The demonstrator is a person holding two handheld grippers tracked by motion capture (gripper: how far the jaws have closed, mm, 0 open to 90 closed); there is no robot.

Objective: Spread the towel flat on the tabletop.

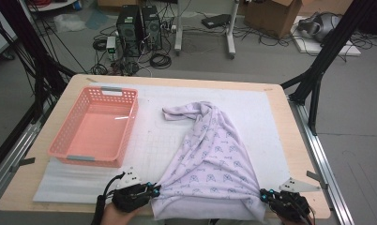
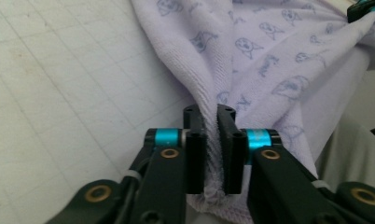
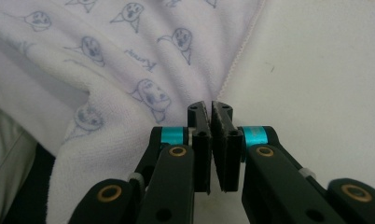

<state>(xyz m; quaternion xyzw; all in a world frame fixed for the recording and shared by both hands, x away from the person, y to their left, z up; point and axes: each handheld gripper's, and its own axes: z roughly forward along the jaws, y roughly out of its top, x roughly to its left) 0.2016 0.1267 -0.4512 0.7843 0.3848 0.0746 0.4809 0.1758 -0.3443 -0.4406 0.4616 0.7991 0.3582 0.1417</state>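
**Left gripper view: both near corners pinched, towel ready to be drawn flat**

Left gripper view shows the left gripper [image 2: 211,122] with its jaws pressed onto a bunched fold of the lilac towel [image 2: 269,65], cloth packed between the pads. In the right gripper view the right gripper [image 3: 211,111] has its jaws nearly together, and the towel edge runs down into the narrow gap; the grip looks thin there, so I judge it the weaker hold.

In the high view the towel [image 1: 210,159] lies on the white mat [image 1: 266,117] of the surface [image 1: 297,154], its near hem stretched between the two grippers at the front edge, its far end gathered into a twisted peak. The pink basket [image 1: 64,136] stands apart to the left.

To do this well, draw both corners apart evenly and keep the hem taut, lifting just enough for the far bunch to unroll. Pull gently on the right side, lest the edge slip out.
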